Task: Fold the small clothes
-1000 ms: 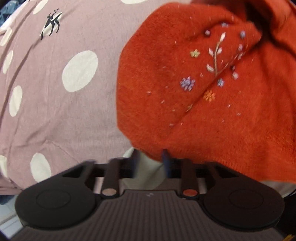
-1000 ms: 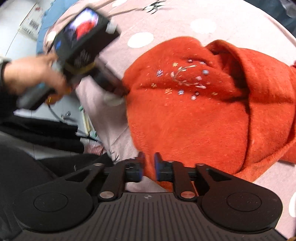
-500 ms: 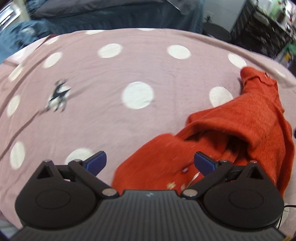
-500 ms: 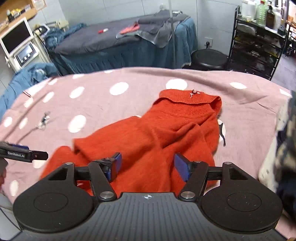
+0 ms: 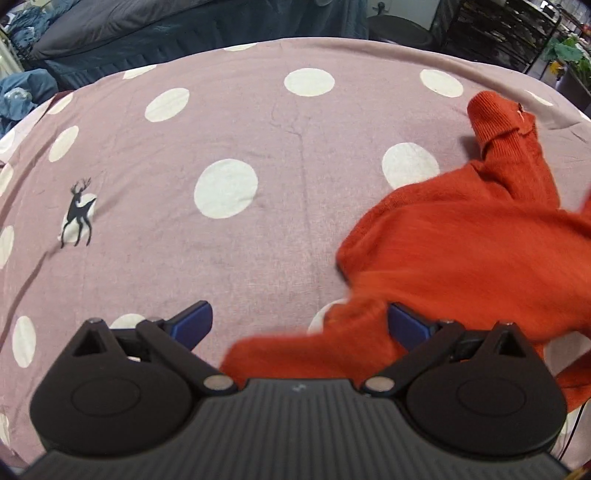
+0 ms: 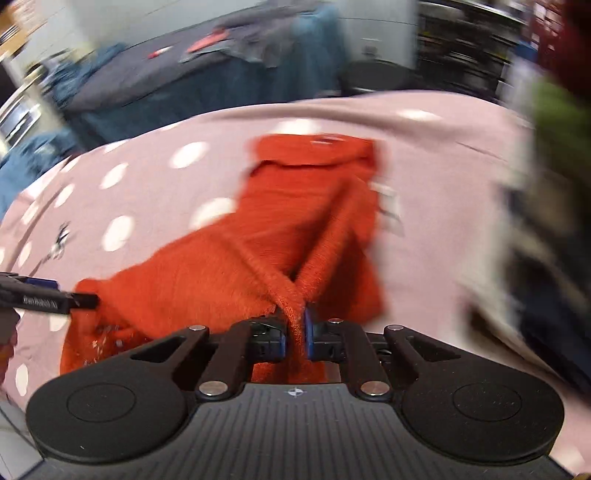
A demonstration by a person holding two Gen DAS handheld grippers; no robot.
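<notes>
An orange knitted sweater (image 5: 461, 251) lies crumpled on the pink polka-dot cloth (image 5: 229, 229), at the right of the left wrist view. My left gripper (image 5: 299, 325) is open, with a fold of the sweater lying between its blue pads, not pinched. In the right wrist view my right gripper (image 6: 294, 334) is shut on a bunched edge of the sweater (image 6: 236, 266), which pulls up into two taut ridges. The sweater's collar (image 6: 317, 151) lies at the far end. The left gripper's finger (image 6: 48, 299) shows at the left edge, beside the sweater.
A black deer print (image 5: 78, 212) marks the cloth at left. Beyond the cloth stand a dark blue covered bed (image 5: 147, 33), a black stool (image 5: 399, 27) and a metal shelf rack (image 5: 509, 33). A blurred pile of other clothes (image 6: 546, 206) sits at right.
Both grippers let go of the sweater and pulled back and up. The right gripper has since shut on the sweater's near edge; the left has stayed open and shifted left.
</notes>
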